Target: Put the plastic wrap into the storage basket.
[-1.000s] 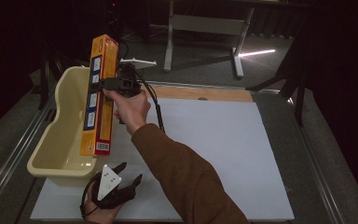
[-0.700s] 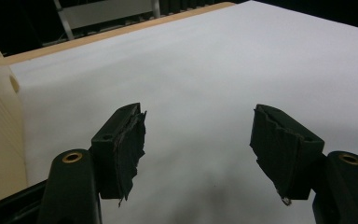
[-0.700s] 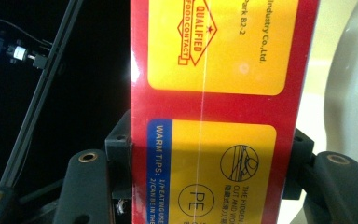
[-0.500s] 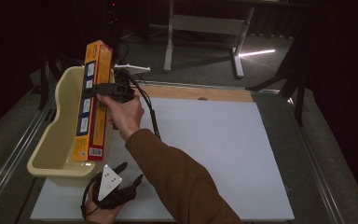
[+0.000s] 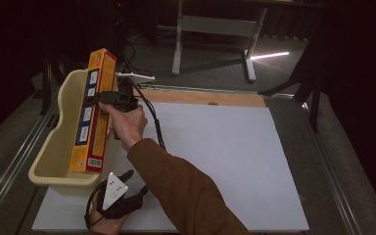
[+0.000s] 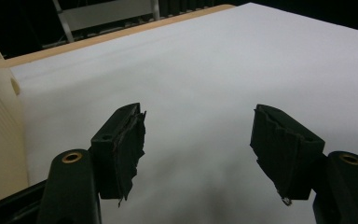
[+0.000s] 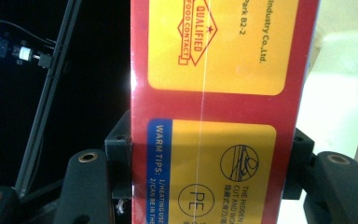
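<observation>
We hold the long yellow and red box (image 5: 94,112) clamped across its width in the right gripper (image 5: 113,98); in the right gripper view both jaws press its two sides. The box stands tilted in the cream tub (image 5: 54,147) at the left edge of the white board (image 5: 225,161), its lower end in the near part of the tub and its top well above the rim.

We think the risk is tipping: if we let go now, the tall box could fall over the rim, or drag the light tub with it. Apart from the box, we cannot tell what the tub holds.

The left gripper (image 5: 120,191) rests at the near edge, jaws apart and empty.
</observation>
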Available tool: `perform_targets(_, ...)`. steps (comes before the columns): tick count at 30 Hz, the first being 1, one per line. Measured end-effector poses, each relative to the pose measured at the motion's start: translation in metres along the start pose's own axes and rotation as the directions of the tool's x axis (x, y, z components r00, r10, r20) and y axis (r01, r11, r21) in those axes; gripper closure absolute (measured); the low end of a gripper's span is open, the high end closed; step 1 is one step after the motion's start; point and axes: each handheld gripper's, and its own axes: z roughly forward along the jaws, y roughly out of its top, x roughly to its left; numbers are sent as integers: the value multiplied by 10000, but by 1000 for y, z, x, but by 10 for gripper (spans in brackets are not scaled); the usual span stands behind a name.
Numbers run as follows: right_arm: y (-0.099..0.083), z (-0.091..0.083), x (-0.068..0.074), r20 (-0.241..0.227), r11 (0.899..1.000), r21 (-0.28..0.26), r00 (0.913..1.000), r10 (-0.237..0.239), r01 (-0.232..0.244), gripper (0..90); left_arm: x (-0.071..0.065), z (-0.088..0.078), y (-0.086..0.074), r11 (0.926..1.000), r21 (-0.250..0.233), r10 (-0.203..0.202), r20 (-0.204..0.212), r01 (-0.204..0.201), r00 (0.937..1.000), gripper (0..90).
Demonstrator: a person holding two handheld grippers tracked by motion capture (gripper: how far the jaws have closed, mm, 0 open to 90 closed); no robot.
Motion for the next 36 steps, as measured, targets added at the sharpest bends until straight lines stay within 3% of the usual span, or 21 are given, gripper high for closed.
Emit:
perform_targets(24, 4, 9, -13, 267, 9975, -337, 9977, 626, -616, 393, 2, -2, 0, 10000, 3, -9, -41, 9, 10000, 342)
perform_targets(36, -2, 19, -10, 425, 9982, -274, 9976, 552, -541, 392, 3, -2, 0, 10000, 5, -37, -51, 37, 10000, 341)
